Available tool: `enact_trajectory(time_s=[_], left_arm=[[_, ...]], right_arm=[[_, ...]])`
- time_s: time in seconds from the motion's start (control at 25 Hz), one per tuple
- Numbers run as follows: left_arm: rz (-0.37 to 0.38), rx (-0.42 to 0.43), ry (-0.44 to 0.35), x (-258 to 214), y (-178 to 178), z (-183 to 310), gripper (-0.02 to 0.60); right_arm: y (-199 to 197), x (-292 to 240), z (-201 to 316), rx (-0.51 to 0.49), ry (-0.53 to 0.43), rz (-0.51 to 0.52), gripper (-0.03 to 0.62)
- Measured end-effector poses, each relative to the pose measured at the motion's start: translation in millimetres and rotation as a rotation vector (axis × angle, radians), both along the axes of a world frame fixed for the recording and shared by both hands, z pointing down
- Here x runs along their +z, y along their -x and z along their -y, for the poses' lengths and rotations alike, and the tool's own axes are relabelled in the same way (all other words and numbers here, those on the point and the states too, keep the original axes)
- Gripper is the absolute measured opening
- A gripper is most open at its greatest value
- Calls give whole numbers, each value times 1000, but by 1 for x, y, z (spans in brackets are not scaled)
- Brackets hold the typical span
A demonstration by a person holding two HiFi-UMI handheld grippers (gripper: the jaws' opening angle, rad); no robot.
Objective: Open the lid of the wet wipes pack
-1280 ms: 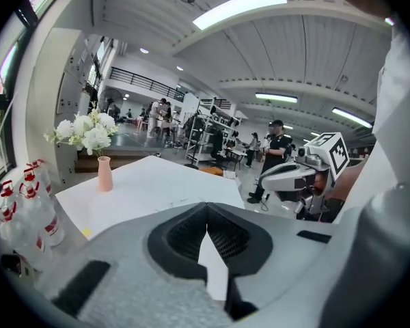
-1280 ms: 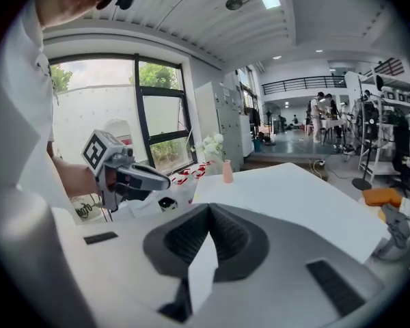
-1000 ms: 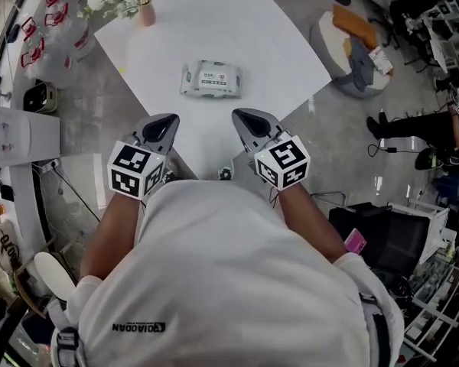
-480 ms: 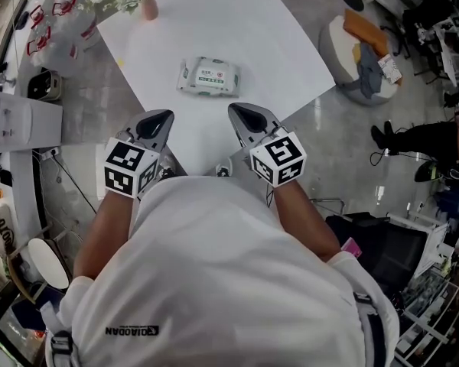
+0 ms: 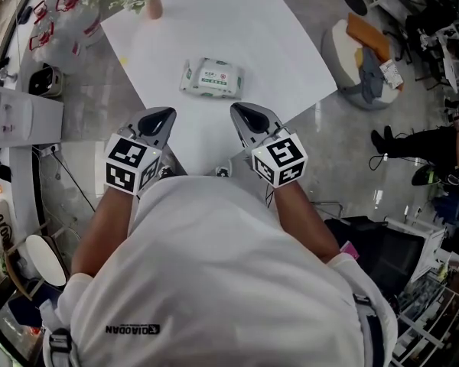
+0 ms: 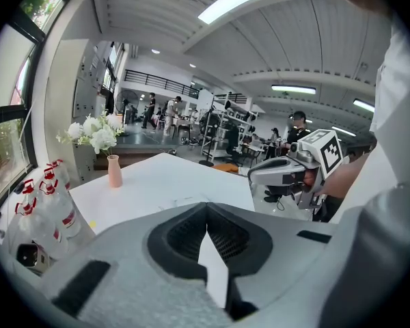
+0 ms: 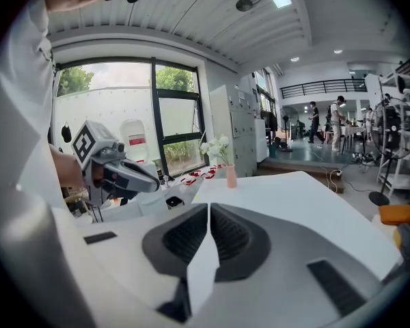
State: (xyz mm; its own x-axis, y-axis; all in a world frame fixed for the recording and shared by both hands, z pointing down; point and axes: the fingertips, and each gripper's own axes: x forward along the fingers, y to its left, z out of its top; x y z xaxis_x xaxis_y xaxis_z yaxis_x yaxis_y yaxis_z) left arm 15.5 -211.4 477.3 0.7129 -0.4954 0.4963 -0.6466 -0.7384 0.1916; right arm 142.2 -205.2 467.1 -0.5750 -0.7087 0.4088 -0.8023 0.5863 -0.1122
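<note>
Head view: wet wipes pack (image 5: 211, 78) detail unclear; left gripper (image 5: 167, 115) clenched, right gripper (image 5: 238, 110) jaws opening, both empty.

desk (image 5: 268, 44): white top, smooth and matt
wet wipes pack (image 5: 211, 79): soft plastic film, slightly glossy
floor (image 5: 344, 151): grey, polished, reflective
shirt (image 5: 214, 266): white cloth, matt

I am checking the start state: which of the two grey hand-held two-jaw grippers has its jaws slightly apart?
The right gripper: a thin slit shows between its jaws, which are opening, with nothing between them. On the left gripper the jaws meet at the tips.
</note>
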Motion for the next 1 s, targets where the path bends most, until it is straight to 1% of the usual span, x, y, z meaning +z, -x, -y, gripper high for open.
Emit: enact_trajectory(time_s=[0.4, 0.6, 0.8, 1.0], left_arm=[[-5, 6, -13, -3, 1, 2, 8], [-3, 10, -15, -3, 5, 1, 8], [-10, 4, -9, -1, 5, 1, 8], [-11, -5, -3, 2, 7, -5, 8]], right_arm=[[1, -2, 1, -7, -21, -29, 44], [8, -2, 0, -33, -37, -50, 63], [11, -1, -1, -61, -50, -89, 69], [5, 11, -2, -71, -43, -161, 66]])
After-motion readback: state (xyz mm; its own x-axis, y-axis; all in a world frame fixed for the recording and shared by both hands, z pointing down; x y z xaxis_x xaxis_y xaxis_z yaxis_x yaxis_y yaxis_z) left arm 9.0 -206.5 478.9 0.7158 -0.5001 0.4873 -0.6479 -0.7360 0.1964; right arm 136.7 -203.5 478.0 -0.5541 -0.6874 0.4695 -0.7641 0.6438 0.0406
